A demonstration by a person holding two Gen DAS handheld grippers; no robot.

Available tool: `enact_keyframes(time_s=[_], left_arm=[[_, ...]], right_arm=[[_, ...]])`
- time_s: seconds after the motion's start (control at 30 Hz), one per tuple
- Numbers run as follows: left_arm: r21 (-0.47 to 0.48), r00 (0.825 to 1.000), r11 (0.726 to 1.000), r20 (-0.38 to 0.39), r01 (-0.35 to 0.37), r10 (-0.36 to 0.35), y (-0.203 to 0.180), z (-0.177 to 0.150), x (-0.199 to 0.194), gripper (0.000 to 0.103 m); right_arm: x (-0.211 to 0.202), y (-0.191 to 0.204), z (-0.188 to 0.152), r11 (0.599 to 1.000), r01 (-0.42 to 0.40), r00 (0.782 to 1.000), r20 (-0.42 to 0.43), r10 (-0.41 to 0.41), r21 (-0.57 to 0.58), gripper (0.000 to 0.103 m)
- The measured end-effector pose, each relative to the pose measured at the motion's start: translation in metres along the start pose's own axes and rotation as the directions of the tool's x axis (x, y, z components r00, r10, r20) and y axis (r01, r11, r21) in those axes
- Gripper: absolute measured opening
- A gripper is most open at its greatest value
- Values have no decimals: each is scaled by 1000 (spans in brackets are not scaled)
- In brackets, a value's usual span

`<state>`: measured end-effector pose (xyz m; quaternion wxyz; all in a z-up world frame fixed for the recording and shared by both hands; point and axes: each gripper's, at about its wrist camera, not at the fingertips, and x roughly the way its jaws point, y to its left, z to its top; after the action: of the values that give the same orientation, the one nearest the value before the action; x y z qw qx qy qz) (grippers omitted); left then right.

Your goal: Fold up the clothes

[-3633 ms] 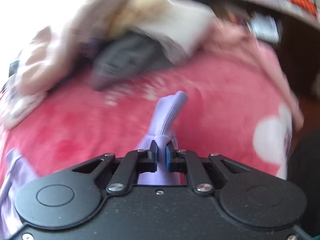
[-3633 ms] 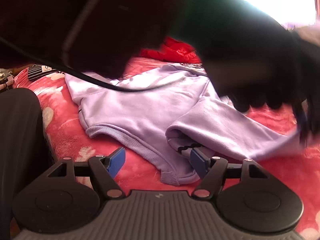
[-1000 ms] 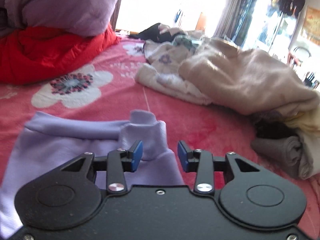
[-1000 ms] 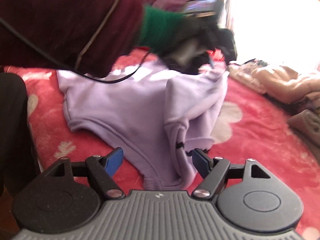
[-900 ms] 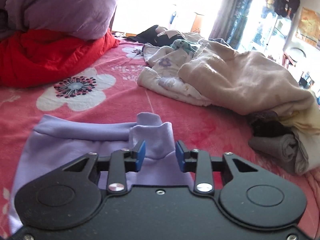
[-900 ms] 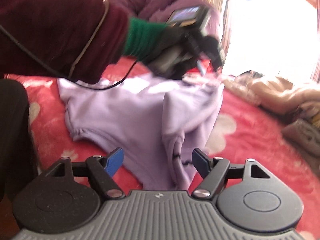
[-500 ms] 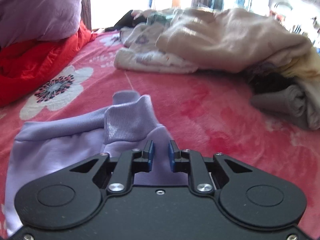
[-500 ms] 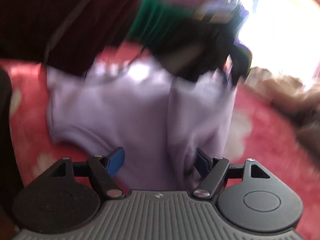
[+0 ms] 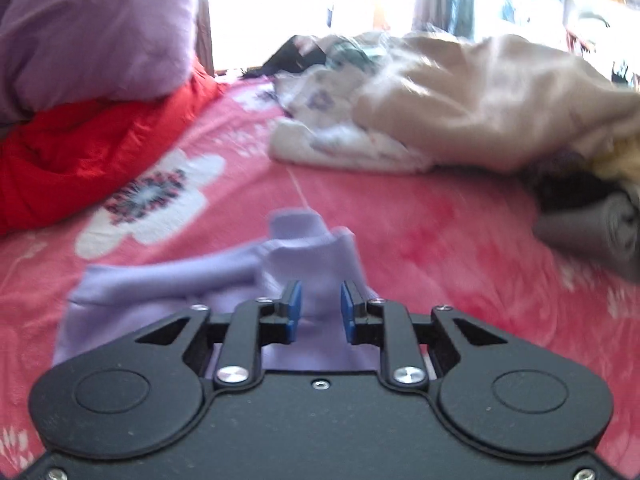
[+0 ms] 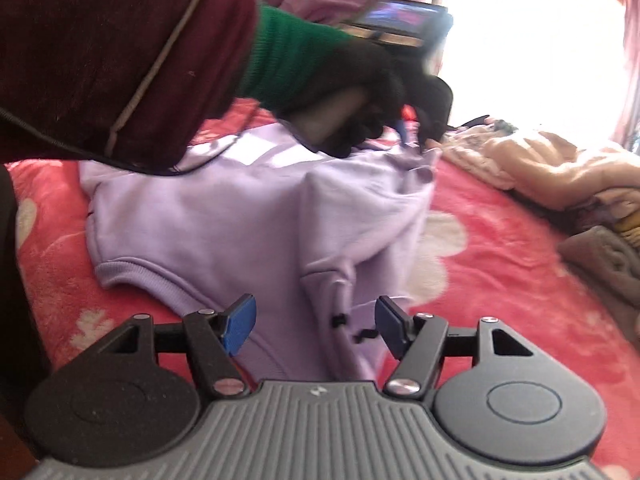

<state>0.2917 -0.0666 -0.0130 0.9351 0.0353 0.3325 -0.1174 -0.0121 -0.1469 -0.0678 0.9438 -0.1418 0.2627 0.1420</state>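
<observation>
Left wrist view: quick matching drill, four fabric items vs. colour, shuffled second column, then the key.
Items:
1. sweatshirt under the tongs
2. bedspread
3. garment on top of the far pile
4. rolled cloth at the right edge

Colours:
A. grey
B. beige
C. lilac
D. pink with white flowers

Pairs: 1-C, 2-D, 3-B, 4-A
</observation>
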Motion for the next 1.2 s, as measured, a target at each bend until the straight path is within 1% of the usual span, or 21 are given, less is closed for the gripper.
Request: enact_keyframes(time_s=[0.07,0.1,0.17,0.23,0.3,0.33,0.37,0.4,0.47,0.5,0.6,0.67,0.73,0.8,0.87,0.9,0.93,0.97,1.07,1.13,1.2], left_arm=[[-24,1000,1000,-19,-19,19,14,6,9,25],[-59,999,998,-36,-10,8,22,7,16,27],[-156,996,987,-71,39,-51,39,5,30,27],[-219,991,973,-90,79,-100,47,2,42,27],[-236,987,966,-93,106,-131,47,-1,50,27],[-217,989,972,-88,94,-115,45,-2,50,20],[-212,994,974,-65,76,-91,44,-2,46,5],[-232,997,970,-26,66,-74,46,0,38,5],[-274,998,960,41,55,-45,50,3,24,5],[-281,998,958,40,58,-48,50,4,24,5],[-145,996,989,-94,-10,-4,35,5,50,9],[-113,997,993,-65,-44,37,33,5,43,13],[-108,1000,994,1,-22,22,33,7,24,13],[-77,999,996,42,35,-32,29,8,10,13],[-14,994,995,34,102,-102,16,6,6,13],[29,994,994,24,105,-106,7,5,9,13],[62,994,993,13,105,-106,-1,5,13,8],[80,995,992,-1,102,-103,-7,4,18,5],[72,995,994,-67,85,-81,-14,2,44,5],[92,994,994,-100,60,-51,-20,-2,58,5],[112,993,993,-116,34,-21,-24,-4,68,5]], right_arm=[[1,1,4,1000,22,998,57,-22,-9,66],[1,3,7,999,33,995,91,-31,-15,68],[5,8,10,999,37,990,140,-33,-23,69],[12,11,9,1000,5,991,136,-2,-21,75],[21,16,6,999,-17,996,87,20,-31,75],[29,17,3,999,-33,999,41,34,-29,75],[36,16,1,999,-50,999,-13,50,-20,75],[41,15,-3,998,-60,997,-52,59,-9,75],[42,11,-4,997,-73,995,-62,74,12,75],[42,11,-4,997,-74,995,-64,75,11,75],[42,14,-5,998,-68,995,-69,67,-7,74],[37,13,-5,998,-55,996,-70,54,-9,73],[29,8,-5,1000,-24,998,-63,24,4,72],[21,5,-3,1000,19,999,-35,-19,7,72],[12,5,-1,997,78,997,22,-78,2,72],[10,6,2,995,97,993,64,-97,-3,73],[10,8,5,994,111,988,112,-109,-9,74],[9,11,8,995,102,985,144,-99,-11,74],[19,20,6,1000,9,993,118,-6,-23,74],[28,27,-1,998,-30,998,55,34,-64,75],[35,27,-6,996,-41,999,9,42,-79,76]])
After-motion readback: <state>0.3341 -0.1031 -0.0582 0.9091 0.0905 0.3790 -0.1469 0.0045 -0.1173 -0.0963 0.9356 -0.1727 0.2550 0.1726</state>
